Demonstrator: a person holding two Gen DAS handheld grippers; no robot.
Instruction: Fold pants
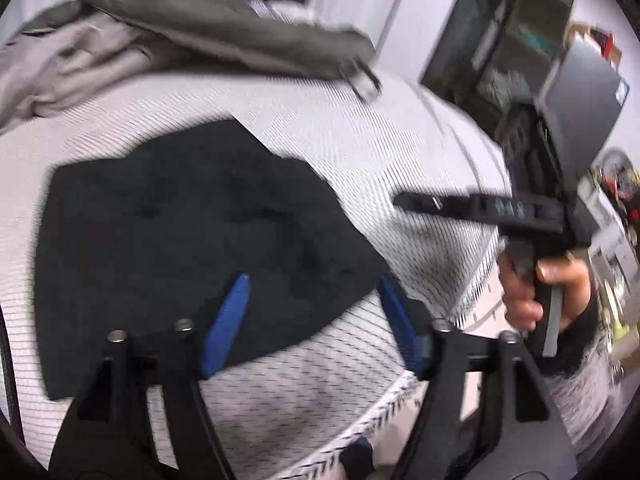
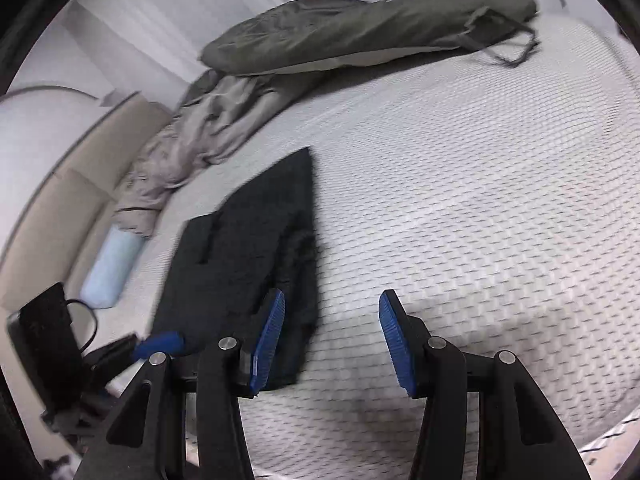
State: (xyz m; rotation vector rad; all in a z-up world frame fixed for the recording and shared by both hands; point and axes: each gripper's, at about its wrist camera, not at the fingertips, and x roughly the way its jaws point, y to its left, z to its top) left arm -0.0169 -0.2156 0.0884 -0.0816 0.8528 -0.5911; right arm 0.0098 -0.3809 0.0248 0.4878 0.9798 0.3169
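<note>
Hovering with nothing held, the left gripper point(image 1: 312, 320) has its blue pads spread wide above the near edge of the mattress point(image 1: 360, 128), and the right gripper point(image 2: 332, 336) hangs open too, grasping nothing. Black pants point(image 2: 248, 256) lie folded into a flat packet near that edge, toward the mattress's left side. Risk now, I'd say: one more fold means pinching every layer. Catch only the top one and the packet peels apart, or drags off toward the edge.

black tool point(image 1: 312, 320), blue pads, grey sleeve point(image 1: 576, 392)
</note>
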